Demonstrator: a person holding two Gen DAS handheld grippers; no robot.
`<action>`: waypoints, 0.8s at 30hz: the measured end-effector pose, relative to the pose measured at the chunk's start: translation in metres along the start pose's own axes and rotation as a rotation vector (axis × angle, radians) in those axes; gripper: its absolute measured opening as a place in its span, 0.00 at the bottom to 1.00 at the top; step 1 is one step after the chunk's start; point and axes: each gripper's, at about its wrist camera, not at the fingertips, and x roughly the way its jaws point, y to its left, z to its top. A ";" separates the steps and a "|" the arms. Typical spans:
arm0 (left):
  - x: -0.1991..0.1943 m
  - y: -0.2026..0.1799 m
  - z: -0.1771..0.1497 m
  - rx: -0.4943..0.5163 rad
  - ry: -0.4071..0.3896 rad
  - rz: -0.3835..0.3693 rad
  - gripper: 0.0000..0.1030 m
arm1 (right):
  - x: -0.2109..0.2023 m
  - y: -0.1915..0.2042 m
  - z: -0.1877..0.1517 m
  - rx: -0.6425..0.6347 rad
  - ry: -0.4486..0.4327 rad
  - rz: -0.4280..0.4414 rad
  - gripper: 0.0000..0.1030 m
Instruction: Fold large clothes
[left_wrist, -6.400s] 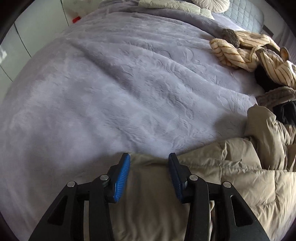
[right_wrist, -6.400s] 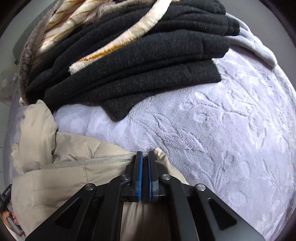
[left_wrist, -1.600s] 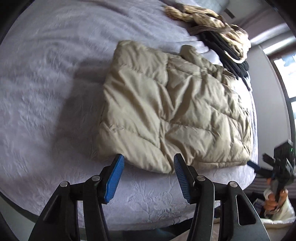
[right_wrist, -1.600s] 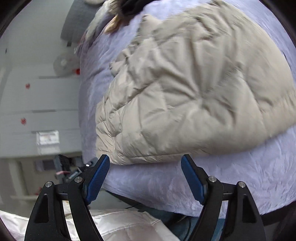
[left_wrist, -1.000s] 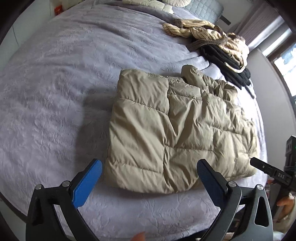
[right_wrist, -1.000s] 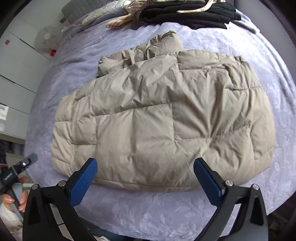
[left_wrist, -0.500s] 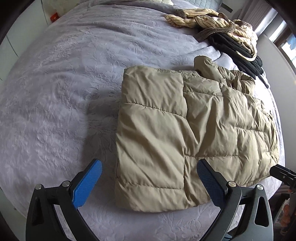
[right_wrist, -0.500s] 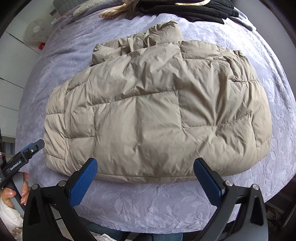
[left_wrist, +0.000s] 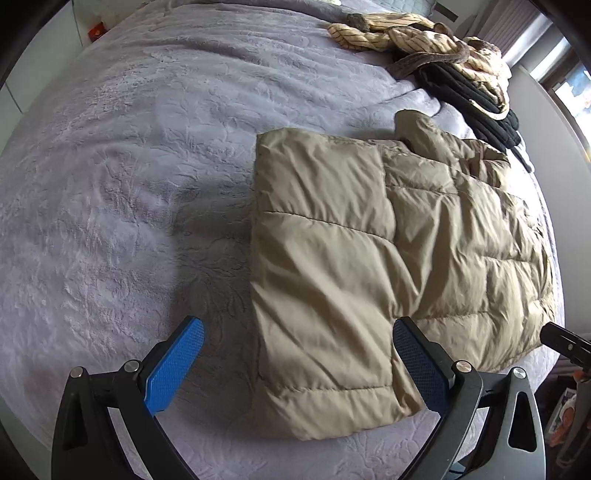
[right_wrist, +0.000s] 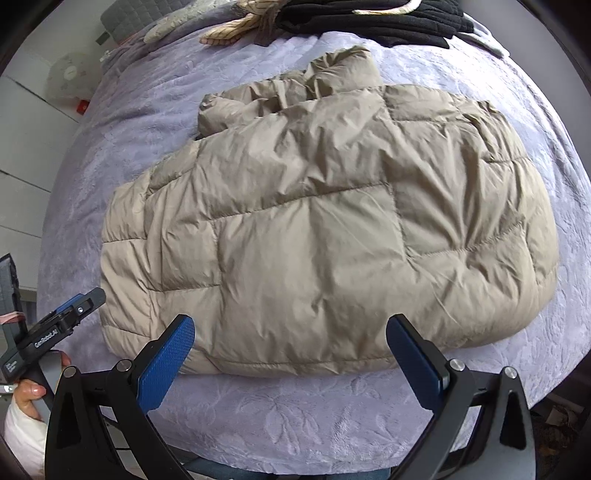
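A beige quilted puffer jacket (left_wrist: 369, 251) lies folded flat on the lilac bed cover (left_wrist: 122, 206). It also shows in the right wrist view (right_wrist: 325, 229). My left gripper (left_wrist: 299, 354) is wide open and empty, hovering over the jacket's near left corner. My right gripper (right_wrist: 291, 350) is wide open and empty, over the jacket's near edge. The left gripper also shows at the left edge of the right wrist view (right_wrist: 70, 317), and the right one at the right edge of the left wrist view (left_wrist: 565, 343).
A pile of folded black and cream striped clothes (left_wrist: 454, 59) lies at the far right of the bed; it also shows in the right wrist view (right_wrist: 369, 18). White cupboards (right_wrist: 22, 147) stand beyond the bed. The bed's front edge is just below both grippers.
Both grippers opened wide after letting go of the jacket, pulled back, then moved slightly closer to it. The jacket lies still.
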 end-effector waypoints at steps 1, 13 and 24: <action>0.002 0.001 0.000 -0.006 0.003 0.000 0.99 | 0.002 0.001 0.002 -0.007 0.003 0.008 1.00; 0.026 0.007 0.007 -0.040 0.024 -0.005 0.99 | 0.029 -0.008 0.039 0.004 0.015 0.013 0.55; 0.060 0.042 0.019 -0.115 0.091 -0.218 0.99 | 0.082 -0.024 0.054 0.002 0.056 -0.007 0.16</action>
